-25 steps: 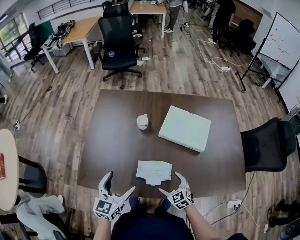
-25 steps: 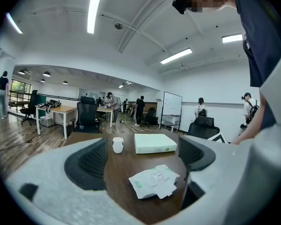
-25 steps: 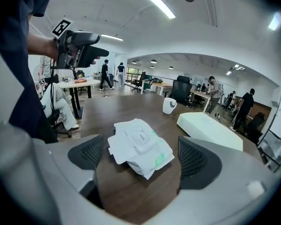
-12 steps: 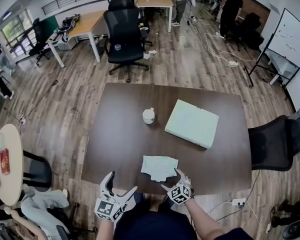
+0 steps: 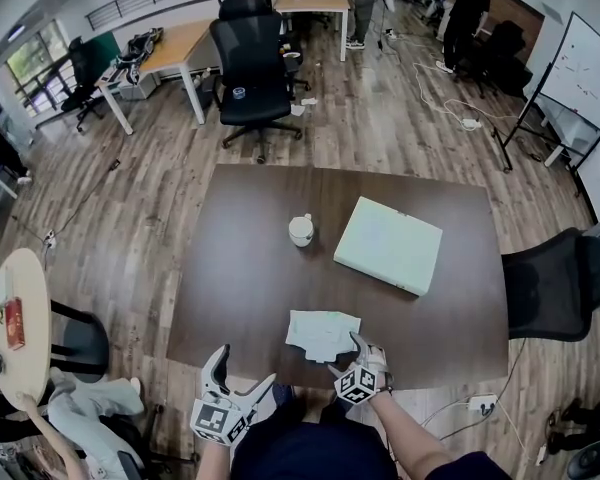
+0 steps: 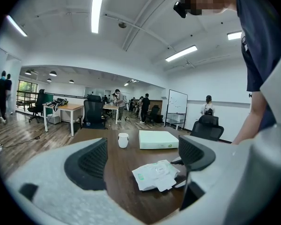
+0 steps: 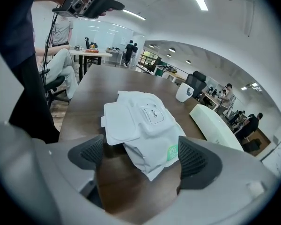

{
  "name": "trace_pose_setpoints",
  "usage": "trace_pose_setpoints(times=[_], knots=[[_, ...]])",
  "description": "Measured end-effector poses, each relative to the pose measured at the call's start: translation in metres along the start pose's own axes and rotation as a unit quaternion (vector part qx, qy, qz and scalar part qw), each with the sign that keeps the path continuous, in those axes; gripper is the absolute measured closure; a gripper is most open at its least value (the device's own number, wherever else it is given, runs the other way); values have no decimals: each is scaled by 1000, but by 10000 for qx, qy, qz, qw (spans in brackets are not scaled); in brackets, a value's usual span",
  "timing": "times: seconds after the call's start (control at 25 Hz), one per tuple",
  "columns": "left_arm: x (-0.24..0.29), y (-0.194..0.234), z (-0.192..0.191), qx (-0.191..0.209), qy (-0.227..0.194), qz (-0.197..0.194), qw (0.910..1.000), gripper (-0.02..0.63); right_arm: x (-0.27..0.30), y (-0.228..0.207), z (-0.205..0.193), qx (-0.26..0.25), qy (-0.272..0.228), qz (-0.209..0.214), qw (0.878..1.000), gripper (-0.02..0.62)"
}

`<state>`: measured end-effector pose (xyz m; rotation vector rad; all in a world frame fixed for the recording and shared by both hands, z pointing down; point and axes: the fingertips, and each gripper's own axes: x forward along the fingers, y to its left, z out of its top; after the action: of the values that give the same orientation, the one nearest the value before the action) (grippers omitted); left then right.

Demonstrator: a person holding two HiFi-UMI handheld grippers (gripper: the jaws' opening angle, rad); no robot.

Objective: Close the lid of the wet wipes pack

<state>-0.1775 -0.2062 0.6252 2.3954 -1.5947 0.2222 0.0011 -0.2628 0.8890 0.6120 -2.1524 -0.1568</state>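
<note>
The white wet wipes pack lies near the front edge of the dark brown table. In the right gripper view the pack has its lid flap folded open toward the left. My right gripper is open at the pack's near right corner, and the pack's near end sits just beyond its pads. My left gripper is open off the table's front edge, to the left of the pack, holding nothing. From the left gripper view the pack shows between the open jaws, farther off.
A white cup stands mid-table. A flat pale green box lies to its right. A black chair is at the table's right side and another beyond the far edge. People stand farther back in the office.
My right gripper has moved forward up to the pack's near right corner. The left gripper has stayed below the table edge. The head view has shifted slightly.
</note>
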Motion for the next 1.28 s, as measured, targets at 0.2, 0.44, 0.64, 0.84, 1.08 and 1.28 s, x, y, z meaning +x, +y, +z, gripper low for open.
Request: trace_pose_setpoints(times=[0.2, 0.44, 0.64, 0.84, 1.08, 1.28], knots=[[0, -1, -1, -8, 15, 8, 10000, 133, -1, -7, -1, 229, -46, -184, 9996, 89], [0, 3, 1, -26, -35, 66, 10000, 133, -17, -16, 8, 624, -281, -315, 9972, 93], [2, 5, 0, -55, -43, 85, 9999, 133, -26, -34, 17, 1008, -456, -492, 9926, 98], [6, -1, 2, -74, -95, 41, 9999, 133, -26, -55, 16, 1575, -507, -513, 9849, 98], [7, -4, 3, -100, -141, 28, 9998, 133, -19, -75, 18, 2503, -516, -415, 9659, 98], [6, -6, 0, -116, -137, 50, 9998, 133, -8, -84, 31, 2657, -493, -373, 9621, 98]])
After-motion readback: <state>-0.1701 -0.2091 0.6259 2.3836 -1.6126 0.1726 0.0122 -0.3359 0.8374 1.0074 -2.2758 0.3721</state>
